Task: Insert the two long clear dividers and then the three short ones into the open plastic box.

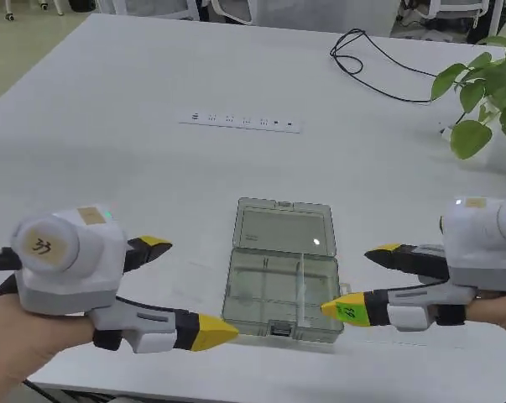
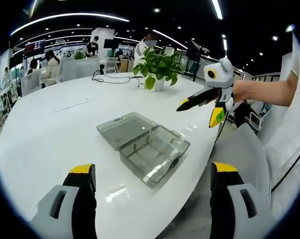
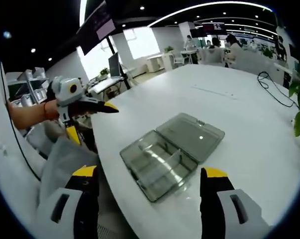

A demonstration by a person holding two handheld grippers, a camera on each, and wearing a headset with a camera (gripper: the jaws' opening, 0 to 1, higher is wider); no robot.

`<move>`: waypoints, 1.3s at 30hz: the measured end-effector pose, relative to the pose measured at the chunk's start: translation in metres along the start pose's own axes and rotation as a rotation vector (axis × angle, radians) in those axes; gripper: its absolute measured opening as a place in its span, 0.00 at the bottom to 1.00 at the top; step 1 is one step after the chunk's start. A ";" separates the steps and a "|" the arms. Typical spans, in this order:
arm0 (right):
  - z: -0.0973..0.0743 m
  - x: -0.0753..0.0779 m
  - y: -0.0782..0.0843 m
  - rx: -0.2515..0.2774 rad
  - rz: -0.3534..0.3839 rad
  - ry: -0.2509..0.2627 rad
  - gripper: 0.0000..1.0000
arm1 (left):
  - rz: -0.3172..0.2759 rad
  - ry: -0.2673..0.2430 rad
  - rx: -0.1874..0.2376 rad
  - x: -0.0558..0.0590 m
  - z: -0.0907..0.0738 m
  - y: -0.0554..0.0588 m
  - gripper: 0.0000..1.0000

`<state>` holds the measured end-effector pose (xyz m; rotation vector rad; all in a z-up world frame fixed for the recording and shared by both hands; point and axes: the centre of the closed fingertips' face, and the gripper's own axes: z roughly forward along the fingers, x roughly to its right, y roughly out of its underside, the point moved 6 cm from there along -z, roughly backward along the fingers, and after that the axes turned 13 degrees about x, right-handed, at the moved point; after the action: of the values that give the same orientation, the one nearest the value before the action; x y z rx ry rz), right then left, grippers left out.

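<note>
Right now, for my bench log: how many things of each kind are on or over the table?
Grippers: 2 (left gripper, right gripper)
Plastic box: 1
Potted plant: 1
Black cable: 1
Socket strip: 1
Total: 6

The open plastic box (image 1: 282, 269) lies on the table (image 1: 152, 151) between gaping left tongs (image 1: 198, 287) and right tongs (image 1: 346, 280).

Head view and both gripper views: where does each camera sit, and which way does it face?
Head view: on the head, looking down at the box, left gripper and right gripper.
Left gripper view: on the left gripper, facing the box from its left; own jaws below, right gripper beyond.
Right gripper view: mirrored, facing the box from its right; left gripper beyond.
Shared: the box.
</note>
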<state>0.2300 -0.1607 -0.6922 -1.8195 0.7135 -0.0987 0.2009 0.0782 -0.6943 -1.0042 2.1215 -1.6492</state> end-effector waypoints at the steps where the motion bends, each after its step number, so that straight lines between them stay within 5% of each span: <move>1: -0.002 0.001 0.002 -0.001 -0.007 -0.005 0.86 | -0.004 -0.007 -0.002 -0.002 0.000 0.001 0.97; 14: -0.026 0.019 0.022 -0.010 -0.129 -0.041 0.95 | -0.051 -0.094 -0.065 -0.021 0.001 0.016 0.92; 34: -0.045 0.030 0.043 0.034 -0.215 -0.051 0.94 | -0.107 -0.251 -0.302 -0.041 0.011 0.058 0.73; 39: -0.047 0.030 0.044 0.051 -0.214 -0.048 0.93 | -0.115 -0.275 -0.329 -0.044 0.018 0.062 0.67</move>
<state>0.2174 -0.2242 -0.7221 -1.8387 0.4767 -0.2123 0.2218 0.1009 -0.7664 -1.3844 2.2180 -1.1431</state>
